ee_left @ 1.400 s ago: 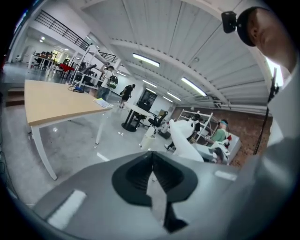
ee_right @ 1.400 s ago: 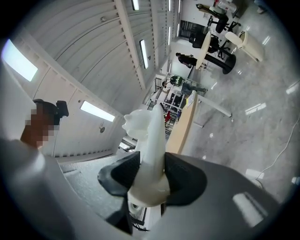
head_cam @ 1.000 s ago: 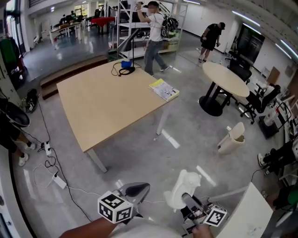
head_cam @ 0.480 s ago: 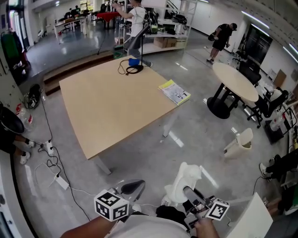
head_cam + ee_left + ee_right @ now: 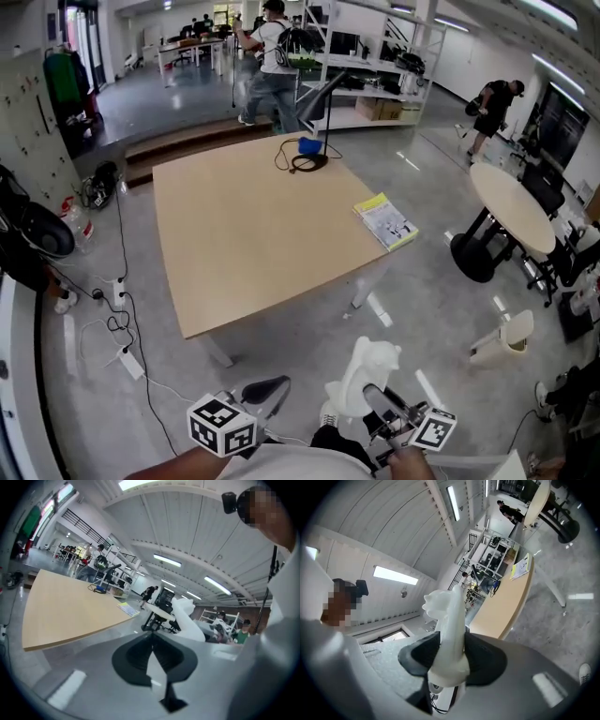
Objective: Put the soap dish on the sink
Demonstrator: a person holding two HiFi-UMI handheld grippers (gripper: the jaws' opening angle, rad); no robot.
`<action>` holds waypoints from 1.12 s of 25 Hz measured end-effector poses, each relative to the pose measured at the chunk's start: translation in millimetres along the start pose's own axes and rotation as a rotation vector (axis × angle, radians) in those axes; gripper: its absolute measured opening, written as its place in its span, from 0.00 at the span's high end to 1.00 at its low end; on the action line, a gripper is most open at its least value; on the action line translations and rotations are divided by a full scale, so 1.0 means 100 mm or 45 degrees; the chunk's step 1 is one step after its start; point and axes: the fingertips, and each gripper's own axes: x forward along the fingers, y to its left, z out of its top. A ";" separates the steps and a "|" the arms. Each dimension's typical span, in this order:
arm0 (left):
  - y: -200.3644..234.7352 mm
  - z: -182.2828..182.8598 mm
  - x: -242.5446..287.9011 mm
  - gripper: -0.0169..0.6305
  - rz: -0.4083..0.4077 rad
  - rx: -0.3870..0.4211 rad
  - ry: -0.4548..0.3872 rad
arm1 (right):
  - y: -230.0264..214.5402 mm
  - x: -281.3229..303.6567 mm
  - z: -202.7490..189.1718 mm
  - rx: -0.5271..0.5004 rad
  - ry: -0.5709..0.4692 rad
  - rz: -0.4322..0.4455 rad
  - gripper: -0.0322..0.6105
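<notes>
Left gripper (image 5: 270, 385) low at the near edge, marker cube toward the person, dark jaws closed tip to tip, nothing between them. Just to its right, right gripper (image 5: 375, 401), jaws partly apart and clamped on the white soap dish (image 5: 367, 373), pads (image 5: 485, 660) pressing on both sides of its lower part. Soap dish upright above those jaws, held in the air over the grey floor (image 5: 422, 281). Ahead of both grippers and well apart, 1 large wooden table (image 5: 253, 225). On its far end, a black cable coil (image 5: 305, 162). At its right edge, ahead and right of the right gripper, a yellow booklet (image 5: 386, 221). Farther right, 1 round table (image 5: 511, 195). Nearer, right of the right gripper, a white bin (image 5: 504, 339) on the floor.
</notes>
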 end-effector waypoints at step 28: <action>0.30 0.74 1.54 0.96 0.404 -0.078 -0.083 | -1.37 0.63 1.54 0.144 0.289 0.187 0.70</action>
